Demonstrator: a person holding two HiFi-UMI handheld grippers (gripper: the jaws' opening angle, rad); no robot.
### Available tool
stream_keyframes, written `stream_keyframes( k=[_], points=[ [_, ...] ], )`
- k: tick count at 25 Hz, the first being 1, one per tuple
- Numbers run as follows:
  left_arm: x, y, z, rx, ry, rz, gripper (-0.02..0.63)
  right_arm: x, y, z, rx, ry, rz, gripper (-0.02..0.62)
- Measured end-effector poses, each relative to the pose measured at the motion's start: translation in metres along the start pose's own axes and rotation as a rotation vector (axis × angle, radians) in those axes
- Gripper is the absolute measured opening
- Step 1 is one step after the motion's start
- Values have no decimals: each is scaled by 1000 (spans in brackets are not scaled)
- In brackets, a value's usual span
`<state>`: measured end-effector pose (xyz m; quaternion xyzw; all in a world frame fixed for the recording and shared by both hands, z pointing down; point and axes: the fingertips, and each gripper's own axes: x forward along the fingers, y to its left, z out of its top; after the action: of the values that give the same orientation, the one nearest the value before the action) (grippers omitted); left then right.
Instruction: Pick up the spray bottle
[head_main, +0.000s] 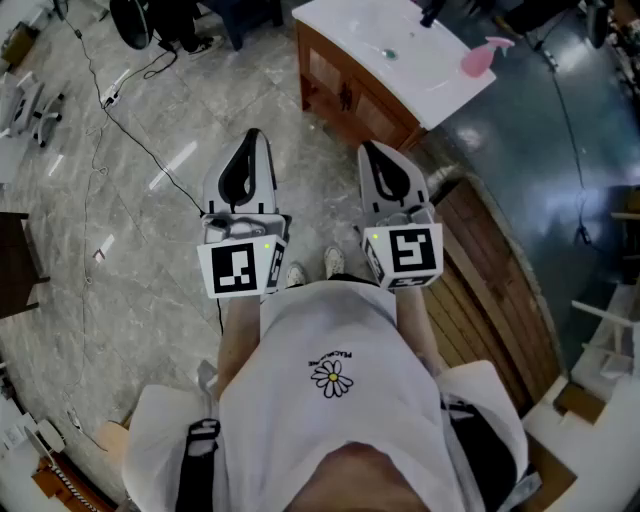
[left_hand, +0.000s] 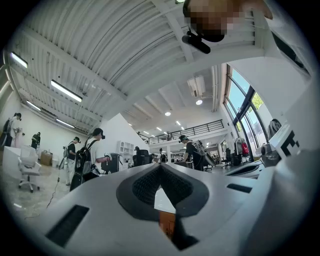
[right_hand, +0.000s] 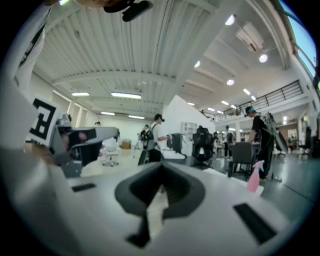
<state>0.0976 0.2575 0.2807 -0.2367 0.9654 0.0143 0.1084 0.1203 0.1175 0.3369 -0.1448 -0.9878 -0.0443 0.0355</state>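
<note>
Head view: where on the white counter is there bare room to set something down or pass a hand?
On the counter, bare room lies along the near strip between its front edge and the drain, and at its left end. It is tighter at the right corner, where the pink spray bottle stands near the dark tap.

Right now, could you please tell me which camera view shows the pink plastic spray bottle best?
The head view: the pink plastic spray bottle sits clearly near the white countertop's edge. The right gripper view shows it small and blurred; the left gripper view misses it.
</note>
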Motion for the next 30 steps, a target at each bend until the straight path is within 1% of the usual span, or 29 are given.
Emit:
stream_keyframes(
  k=[3, 7, 9, 12, 16, 17, 22, 30],
  points=[
    [1, 1, -1, -1, 6, 1, 18, 1, -1, 2, -9, -11, -9, 29],
    [3, -2, 1, 1, -8, -17, 18, 0, -10, 1, -21, -11, -65, 29],
    [3, -3, 1, 2, -13, -21, 18, 0, -11, -3, -10, -8, -67, 29],
    [0, -6, 0, 7, -7, -29, 18, -2, -9, -6, 41, -8, -43, 29],
    [-1, -8, -1, 7, -5, -38, 18, -3, -1, -3, 168, -27, 52, 29],
    [-1, -8, -2, 1, -5, -37, 18, -3, 1, -1, 183, -33, 68, 29],
    [0, -9, -7, -9, 6, -33, 18, -3, 6, -4, 126, -16, 78, 29],
    [5, -13, -14, 4, 23, -38, 18, -2, -2, -14, 161, 2, 70, 29]
  ],
)
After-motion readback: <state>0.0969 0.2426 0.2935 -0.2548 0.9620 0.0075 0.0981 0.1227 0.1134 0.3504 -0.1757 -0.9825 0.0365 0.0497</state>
